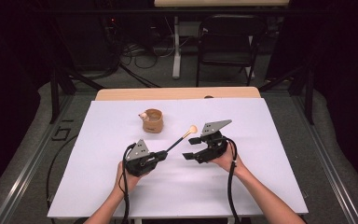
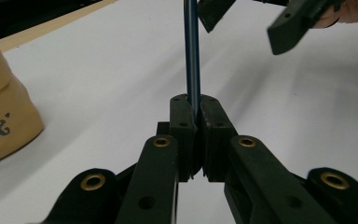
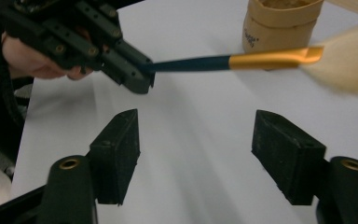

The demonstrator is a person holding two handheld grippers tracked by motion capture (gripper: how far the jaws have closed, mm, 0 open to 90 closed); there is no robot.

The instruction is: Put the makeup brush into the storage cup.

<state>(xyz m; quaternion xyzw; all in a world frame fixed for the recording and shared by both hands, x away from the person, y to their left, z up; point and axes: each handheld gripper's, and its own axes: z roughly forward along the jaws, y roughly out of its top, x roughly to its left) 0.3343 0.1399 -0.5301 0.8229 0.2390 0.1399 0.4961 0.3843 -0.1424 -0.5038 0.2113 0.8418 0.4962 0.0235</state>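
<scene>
So the left gripper (image 1: 161,156) has its jaws pressed tight on the dark blue handle of a makeup brush with a gold metal ferrule and pale fluffy bristles (image 1: 182,136), which sticks out ahead of it, up off the white table cover (image 1: 121,196). Just to its right, the right gripper (image 1: 192,147) has its jaws spread with nothing between them, sitting just short of the brush's bristle end. Beyond both grippers, near the brush tip, stands a small tan paper-like round pouch with dark lettering (image 1: 152,121).
</scene>
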